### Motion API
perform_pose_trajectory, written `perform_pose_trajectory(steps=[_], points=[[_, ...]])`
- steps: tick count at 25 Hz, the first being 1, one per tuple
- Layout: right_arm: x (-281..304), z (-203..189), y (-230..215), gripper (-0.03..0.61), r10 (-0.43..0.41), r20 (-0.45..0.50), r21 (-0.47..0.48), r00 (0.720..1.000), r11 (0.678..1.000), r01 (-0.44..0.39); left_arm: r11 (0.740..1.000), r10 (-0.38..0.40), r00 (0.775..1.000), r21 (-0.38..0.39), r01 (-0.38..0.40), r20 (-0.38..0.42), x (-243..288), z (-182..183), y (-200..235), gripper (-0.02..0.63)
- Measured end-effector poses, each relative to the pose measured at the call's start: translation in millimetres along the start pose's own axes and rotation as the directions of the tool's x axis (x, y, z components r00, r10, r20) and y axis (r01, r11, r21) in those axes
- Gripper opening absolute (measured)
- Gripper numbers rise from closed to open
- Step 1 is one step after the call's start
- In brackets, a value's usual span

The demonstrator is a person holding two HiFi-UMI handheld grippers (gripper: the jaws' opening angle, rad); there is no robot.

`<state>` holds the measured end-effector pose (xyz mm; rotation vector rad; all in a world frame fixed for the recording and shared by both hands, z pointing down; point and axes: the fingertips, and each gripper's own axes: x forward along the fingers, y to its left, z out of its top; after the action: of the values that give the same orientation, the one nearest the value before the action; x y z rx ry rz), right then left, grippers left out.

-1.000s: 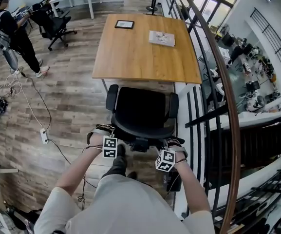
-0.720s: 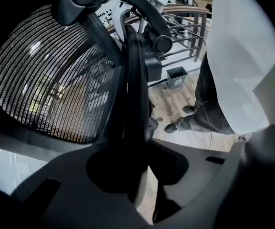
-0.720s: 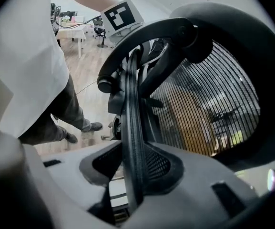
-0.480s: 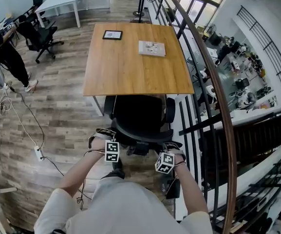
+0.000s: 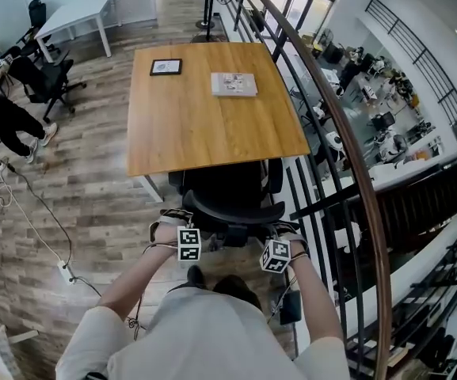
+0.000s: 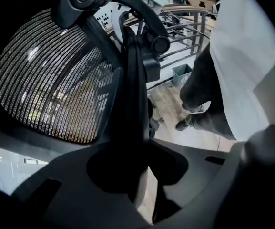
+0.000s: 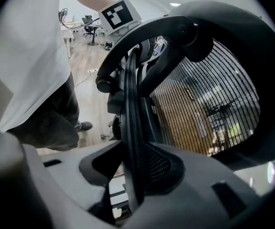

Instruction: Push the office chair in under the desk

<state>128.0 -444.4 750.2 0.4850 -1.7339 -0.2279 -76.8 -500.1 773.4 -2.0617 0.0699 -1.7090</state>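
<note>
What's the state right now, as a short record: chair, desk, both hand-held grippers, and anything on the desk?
office chair: seat partly under the desk, backrest outside the near edge
desk: wooden top, straight ahead of the chair
left hand-held gripper: closed on the office chair's backrest rim
right hand-held gripper: closed on the same rim, other side
on desk: dark framed panel and printed sheet, both at the far end

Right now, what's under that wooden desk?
The office chair, seat partly under the desk; its backrest sticks out. The tabletop hides the seat's front and the floor.
</note>
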Motion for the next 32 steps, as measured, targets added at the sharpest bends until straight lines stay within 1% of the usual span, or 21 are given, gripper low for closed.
perform_pose_trajectory(steps=[6,11,22,32], points=[[9.3,-4.1,-27.9,0.133,0.021,-0.003,0.013,1.000,1.000,-0.021,1.000,0.004,1.000,0.010,-0.004,0.004,9.3,-0.6,30.7,0.094],[19.1,-14.6,-53.3,0.134,0.019,0.009,-0.005,1.000,1.000,-0.019,1.000,0.004,1.000,0.000,-0.004,-0.002,18.6,4.5,54.9,0.094],[35.1,-40.1,-114.7,0.133,0.042,0.045,-0.062,0.998,0.997,-0.039,0.999,0.008,1.000,-0.054,-0.009,-0.019,37.8,19.8,107.5,0.095],[54.7,-63.1,-157.7,0.133,0.051,0.074,-0.127,0.996,0.991,-0.042,0.994,0.015,0.999,-0.112,-0.020,-0.043,57.6,32.9,139.7,0.095]])
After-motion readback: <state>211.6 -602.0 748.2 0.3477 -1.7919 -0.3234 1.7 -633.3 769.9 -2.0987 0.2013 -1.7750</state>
